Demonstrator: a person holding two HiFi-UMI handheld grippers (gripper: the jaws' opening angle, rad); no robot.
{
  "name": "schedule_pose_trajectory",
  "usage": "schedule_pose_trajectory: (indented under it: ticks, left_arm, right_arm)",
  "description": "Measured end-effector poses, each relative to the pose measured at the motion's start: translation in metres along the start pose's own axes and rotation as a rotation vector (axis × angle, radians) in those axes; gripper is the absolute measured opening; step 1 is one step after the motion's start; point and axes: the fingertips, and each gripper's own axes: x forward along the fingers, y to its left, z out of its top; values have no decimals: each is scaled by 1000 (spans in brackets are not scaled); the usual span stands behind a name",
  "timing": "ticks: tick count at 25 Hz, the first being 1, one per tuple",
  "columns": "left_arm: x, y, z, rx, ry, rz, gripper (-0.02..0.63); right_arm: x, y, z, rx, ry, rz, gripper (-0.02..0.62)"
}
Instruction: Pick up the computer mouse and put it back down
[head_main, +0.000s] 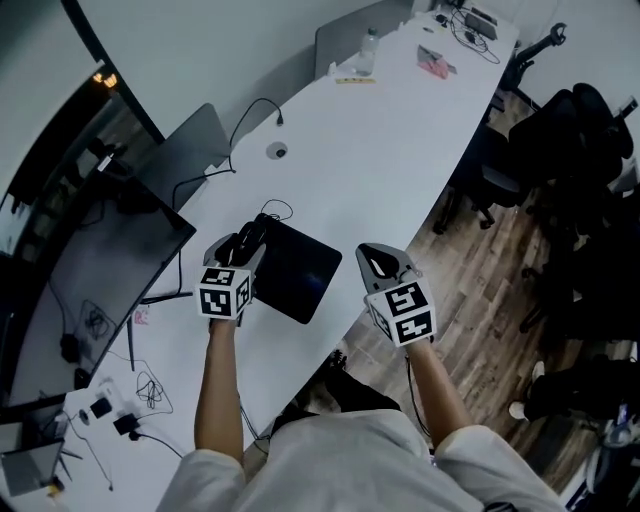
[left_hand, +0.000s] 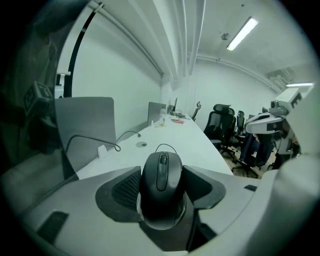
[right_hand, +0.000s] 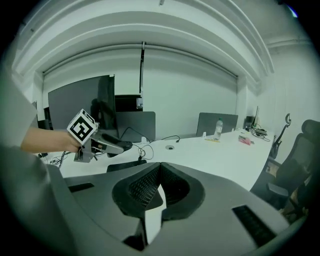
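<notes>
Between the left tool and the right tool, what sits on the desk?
A dark mouse pad lies on the white desk between the left tool and right tool, clearest in the head view.

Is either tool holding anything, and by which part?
The left tool grips the black corded computer mouse by its two sides; the right tool is shut, empty.

You've got a long white desk (head_main: 390, 150) with a black mouse pad (head_main: 305, 275) by its edge, a dark monitor (head_main: 95, 275) left, a grey divider panel (head_main: 195, 150), a water bottle (head_main: 366, 52) far down, and black office chairs (head_main: 580, 130) on wood floor (head_main: 480, 300).
</notes>
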Motion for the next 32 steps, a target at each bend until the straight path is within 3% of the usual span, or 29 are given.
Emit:
schedule_pose_trajectory:
  ticks: [6,13,19,26,32]
  left_arm:
    - [51,-29,-39,-47,112,-50,273]
    - [72,-59,-84,-55,224,-92,275]
    - [77,-71,-111,101,324,-83,276]
    - [75,-74,-117,185,318,-91,308]
    - [14,-75,-92,187,207,-132,318]
  right_arm:
    - [34,-24,-21,32,40,61,14]
    - [54,-31,-37,51,72,99,14]
    - [54,-29,-50,67,99,103,14]
    - [23,-13,-39,59,74,49,14]
    - [-30,7,-13,38,6,-41,14]
